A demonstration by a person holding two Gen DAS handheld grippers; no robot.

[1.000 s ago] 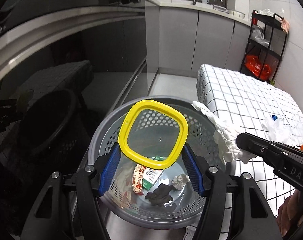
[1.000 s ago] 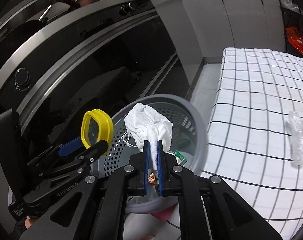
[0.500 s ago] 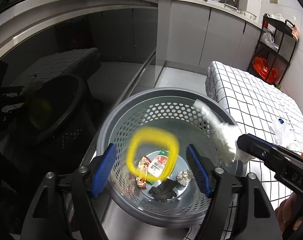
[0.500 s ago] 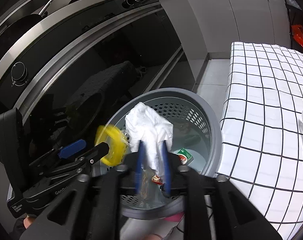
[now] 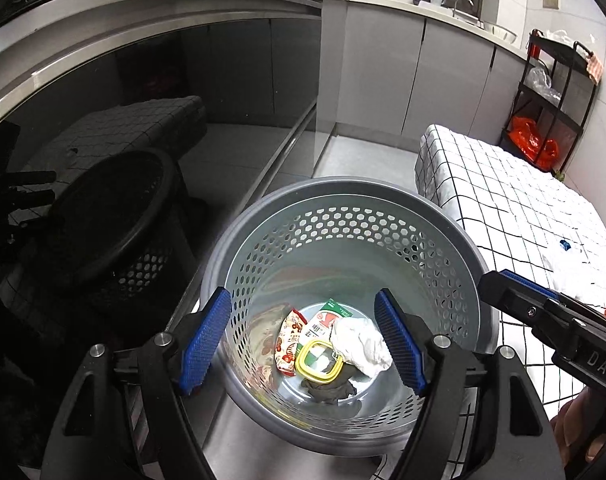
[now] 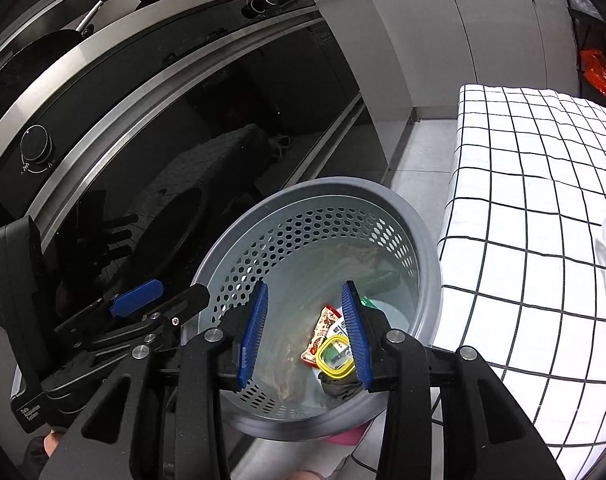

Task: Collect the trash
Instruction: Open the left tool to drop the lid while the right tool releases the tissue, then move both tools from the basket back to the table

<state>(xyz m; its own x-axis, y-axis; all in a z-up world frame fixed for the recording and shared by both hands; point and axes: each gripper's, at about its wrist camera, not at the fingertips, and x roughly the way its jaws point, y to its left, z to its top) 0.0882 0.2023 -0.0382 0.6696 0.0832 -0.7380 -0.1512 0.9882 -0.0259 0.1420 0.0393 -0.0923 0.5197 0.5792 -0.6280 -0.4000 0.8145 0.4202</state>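
Observation:
A grey perforated bin (image 5: 343, 188) stands below both grippers. On its floor lie a yellow-rimmed lid (image 5: 318, 362), a crumpled white tissue (image 5: 361, 346), a red snack wrapper (image 5: 289, 338), a green-and-white carton (image 5: 329, 316) and a dark scrap (image 5: 329, 388). My left gripper (image 5: 303, 304) hangs open over the bin with nothing between its blue pads. My right gripper (image 6: 305, 296) is also open and empty above the bin (image 6: 431, 264), with the lid (image 6: 335, 356) and wrapper (image 6: 323, 332) visible between its fingers. The right gripper (image 5: 503, 286) reaches in over the bin's right rim.
A table with a white checked cloth (image 5: 523, 208) stands right of the bin, with a clear plastic bag (image 5: 571, 264) on it. A black glass oven front (image 6: 223, 128) rises on the left. A black rack with an orange bag (image 5: 531, 146) stands at the far right.
The left gripper opened and the yellow lid fell into the bin. The right gripper opened and the white tissue dropped in beside the lid.

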